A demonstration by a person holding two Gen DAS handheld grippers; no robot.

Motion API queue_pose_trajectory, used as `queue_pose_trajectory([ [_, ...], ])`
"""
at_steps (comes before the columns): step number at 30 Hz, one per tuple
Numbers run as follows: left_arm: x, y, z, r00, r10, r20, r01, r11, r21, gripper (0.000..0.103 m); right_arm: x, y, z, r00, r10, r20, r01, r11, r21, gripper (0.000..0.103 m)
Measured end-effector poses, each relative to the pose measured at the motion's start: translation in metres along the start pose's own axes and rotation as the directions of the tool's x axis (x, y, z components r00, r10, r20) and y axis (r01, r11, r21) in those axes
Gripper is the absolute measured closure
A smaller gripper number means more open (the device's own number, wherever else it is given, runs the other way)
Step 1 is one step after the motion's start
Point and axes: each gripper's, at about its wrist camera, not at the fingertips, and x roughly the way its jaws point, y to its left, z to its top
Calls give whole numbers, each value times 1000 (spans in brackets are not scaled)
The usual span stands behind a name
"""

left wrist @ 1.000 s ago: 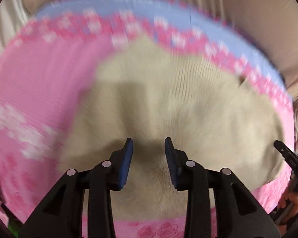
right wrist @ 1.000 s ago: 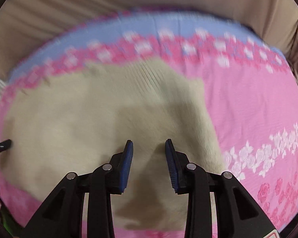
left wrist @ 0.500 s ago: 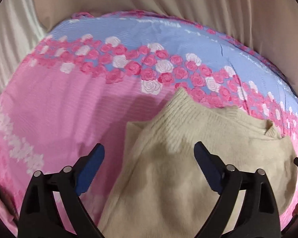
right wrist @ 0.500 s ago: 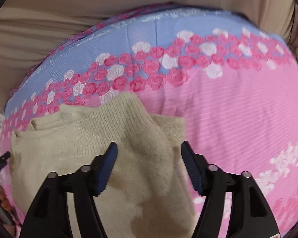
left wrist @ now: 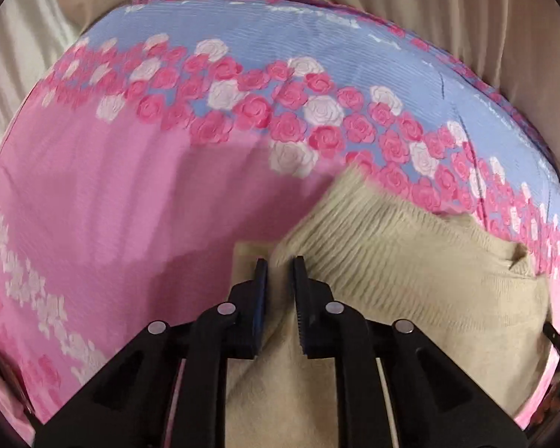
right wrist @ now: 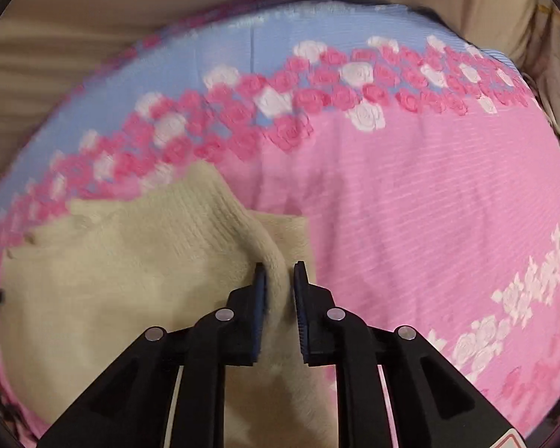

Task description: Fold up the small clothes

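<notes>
Bedsheet (left wrist: 130,194): sweater (left wrist: 410,280) between claws (left wrist: 280,265)

Soft indoor light, slight blur, fisheye edges

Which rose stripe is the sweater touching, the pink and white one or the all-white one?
The pink and white stripe: the sweater tip overlaps it. The all-white stripe lies apart.

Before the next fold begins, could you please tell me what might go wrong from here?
1. Both the left gripper and the right gripper are closing on bunched folds of the beige knitted sweater; a thin pinch could slip out when lifted.
2. The pink rose-print bedsheet lies directly underneath, so a pad might catch it too.
3. Uneven grips could skew the fold.
</notes>
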Motion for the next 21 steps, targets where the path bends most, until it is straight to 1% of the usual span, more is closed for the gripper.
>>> queue_pose_trajectory([
  [1,-14,-1,-3,999,-20,32,20,1000,-4,88,-19,4,-4,998,24,64,-25,1000,2,90],
  [2,-28,-3,-6,997,-23,69,23,1000,5,85,-36,11,-7,993,44,111,-43,999,-15,90],
  [3,-43,-10,-8,992,-24,122,21,999,25,75,-46,23,-10,989,88,117,-82,995,-49,90],
  [4,-51,-17,-10,988,-30,152,24,999,42,68,-47,34,-11,987,124,97,-117,990,-81,91],
  [5,-55,-25,-11,985,-40,166,31,998,57,55,-42,49,-12,986,155,62,-147,983,-113,91],
  [6,-52,-39,-12,985,-67,157,53,995,88,50,-30,66,-12,983,183,9,-180,973,-146,91],
  [7,-45,-53,-10,988,-83,133,66,990,128,50,-15,79,-13,981,188,-39,-192,967,-169,91],
  [8,-30,-70,-11,993,-68,99,50,983,176,50,5,92,-14,981,169,-95,-185,963,-196,91],
  [10,1,-88,-15,999,-34,33,26,974,225,50,46,104,-17,984,69,-165,-108,964,-242,92],
  [11,16,-94,-18,1000,-14,-6,15,971,237,50,54,106,-17,984,49,-172,-90,966,-241,92],
  [12,29,-97,-21,999,22,-27,-14,969,248,50,47,110,-12,986,52,-157,-87,970,-226,91],
  [13,27,-99,-23,1000,30,-2,-28,966,259,50,38,114,-9,987,71,-144,-102,970,-220,91],
  [14,22,-102,-24,1000,26,16,-30,961,274,50,24,119,-6,988,105,-109,-127,967,-220,91],
  [15,21,-104,-24,1000,20,14,-23,960,280,50,14,124,-6,989,122,-81,-138,963,-233,90],
  [16,21,-105,-24,1000,16,10,-19,959,281,49,13,130,-8,991,117,-72,-132,956,-261,86],
  [17,22,-105,-24,1000,21,9,-22,960,280,49,20,134,-12,992,92,-88,-114,951,-289,85],
  [19,26,-107,-24,999,35,6,-35,961,275,49,51,135,-22,988,8,-154,-58,945,-323,85],
  [20,26,-108,-24,999,37,9,-38,960,277,49,52,132,-27,990,12,-141,-56,947,-317,85],
  [21,25,-109,-25,999,43,9,-44,958,285,49,44,132,-26,992,26,-124,-62,952,-300,84],
])
